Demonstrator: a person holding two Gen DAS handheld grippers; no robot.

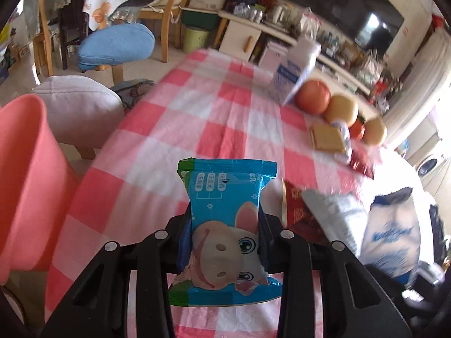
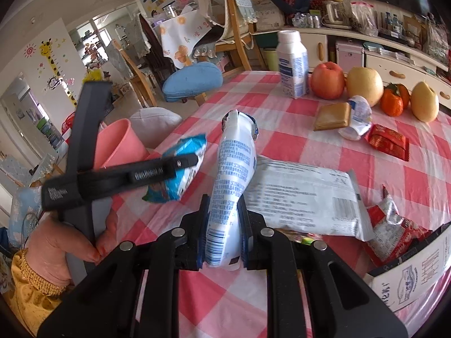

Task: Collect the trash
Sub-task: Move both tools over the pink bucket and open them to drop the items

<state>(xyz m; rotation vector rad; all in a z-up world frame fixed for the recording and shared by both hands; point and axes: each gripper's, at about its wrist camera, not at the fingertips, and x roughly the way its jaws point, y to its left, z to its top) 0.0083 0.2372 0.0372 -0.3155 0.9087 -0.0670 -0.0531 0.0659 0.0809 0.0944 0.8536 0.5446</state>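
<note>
The pink plastic bin [image 1: 25, 180] stands off the left edge of the pink-and-white checked tablecloth [image 1: 214, 107]. The right gripper [image 2: 224, 225] pinches a white printed pouch [image 2: 229, 186]; the left gripper [image 1: 225, 225] clamps a blue cartoon snack wrapper [image 1: 225, 225] above the cloth. Slick film could slide free, and the hands might collide near the bin

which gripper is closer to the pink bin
Left. The left gripper, shut on a blue wrapper, is beside the pink bin at the table edge. The right gripper, shut on a white pouch, is over the table, farther away.
</note>
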